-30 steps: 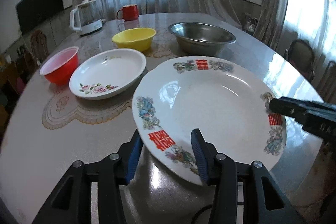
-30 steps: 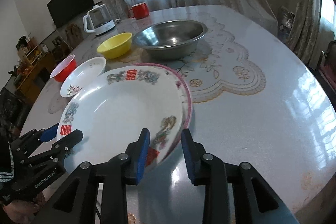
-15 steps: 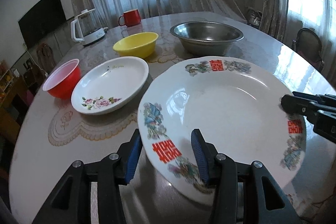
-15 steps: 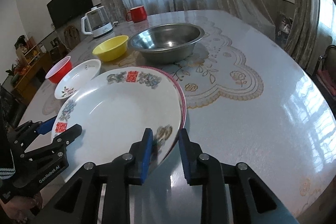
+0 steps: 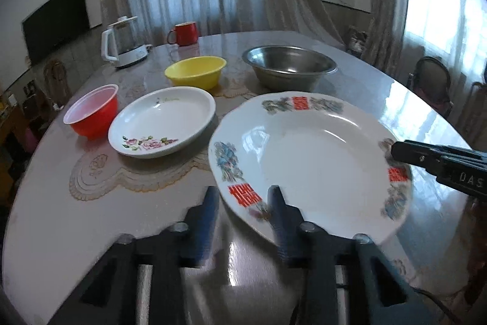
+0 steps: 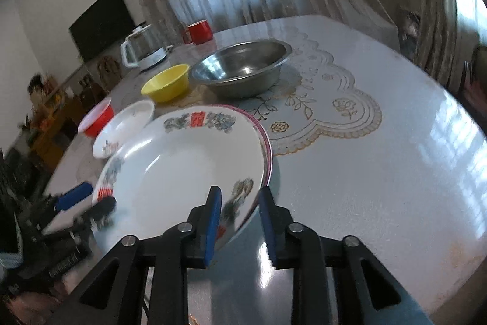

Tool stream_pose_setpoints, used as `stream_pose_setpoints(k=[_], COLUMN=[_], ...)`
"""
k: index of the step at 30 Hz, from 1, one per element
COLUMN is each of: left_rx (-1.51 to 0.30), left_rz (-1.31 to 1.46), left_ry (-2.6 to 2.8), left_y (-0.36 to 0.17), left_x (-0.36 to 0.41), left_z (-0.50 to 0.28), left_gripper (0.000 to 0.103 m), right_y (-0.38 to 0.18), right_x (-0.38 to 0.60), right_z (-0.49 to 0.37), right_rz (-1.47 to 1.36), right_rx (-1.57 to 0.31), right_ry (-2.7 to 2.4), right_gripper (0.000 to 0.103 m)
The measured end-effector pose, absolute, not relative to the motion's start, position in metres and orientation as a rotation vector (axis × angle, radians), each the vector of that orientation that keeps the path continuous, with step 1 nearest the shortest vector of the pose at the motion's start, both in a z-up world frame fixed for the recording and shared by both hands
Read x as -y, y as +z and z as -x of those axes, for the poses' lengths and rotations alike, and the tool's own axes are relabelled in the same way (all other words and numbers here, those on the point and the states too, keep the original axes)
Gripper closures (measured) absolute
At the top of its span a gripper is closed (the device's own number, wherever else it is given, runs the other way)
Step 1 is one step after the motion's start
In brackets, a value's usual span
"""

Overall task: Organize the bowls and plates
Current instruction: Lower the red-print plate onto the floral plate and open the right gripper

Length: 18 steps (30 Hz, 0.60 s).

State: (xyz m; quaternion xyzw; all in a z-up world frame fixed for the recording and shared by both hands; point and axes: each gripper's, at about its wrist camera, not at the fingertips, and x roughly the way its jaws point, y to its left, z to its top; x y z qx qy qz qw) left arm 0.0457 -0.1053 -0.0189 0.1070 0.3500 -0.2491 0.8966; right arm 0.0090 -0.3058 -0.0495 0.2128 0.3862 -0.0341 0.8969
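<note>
Two grippers are set at opposite rims of a large white round plate with red characters and floral rim prints (image 5: 310,160), which fills the lower centre of both views. The left gripper (image 5: 243,212) has its blue-padded fingers (image 5: 210,212) straddling the plate's near rim, with a gap visible on either side; whether the rim is pinched cannot be told. The right gripper (image 6: 239,212) likewise straddles the opposite rim with narrow-set fingers (image 6: 213,212), and contact cannot be judged through the blur. Beneath the plate, in the right wrist view, the edge of a pink-rimmed plate (image 6: 268,145) shows on the glossy round table (image 6: 380,188). Left of centre in the left wrist view lie a white oval dish with pink flowers (image 5: 162,125) and a red plastic bowl (image 5: 92,111); above them stand a yellow bowl (image 5: 196,75) and a steel basin (image 5: 289,67). A white kettle (image 5: 121,43) and a red mug (image 5: 184,34) stand at the upper left.
</note>
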Motion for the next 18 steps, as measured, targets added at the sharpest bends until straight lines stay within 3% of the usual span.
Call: stream_pose_setpoints(k=[4,15,16,17,18], left_rx=[-0.725,-0.735,-0.746,-0.752,-0.753], left_rz=[-0.210,-0.178,-0.168,-0.164,-0.162], left_ry=[-0.518,-0.516,-0.520,-0.514,-0.498], left_y=[-0.020,-0.021,-0.021,-0.021,-0.020], left_x=[0.105,0.105,0.103,0.101,0.098], left_z=[-0.044,-0.054,-0.053,-0.052,-0.051], left_gripper=[0.073,0.070,0.061,0.046,0.038], right_y=[-0.049,-0.051,-0.052,-0.052,-0.053], right_x=[0.299,0.302,0.302,0.302,0.301], right_z=[-0.002,-0.010,-0.010,-0.010,-0.008], right_rz=[-0.397,-0.402,-0.418,-0.429,-0.442], right_rx=[-0.808,-0.797,-0.806,-0.811,-0.813], right_ry=[-0.074,-0.089,-0.079,-0.076,-0.076], right_gripper=[0.089,0.086,0.085,0.080,0.078])
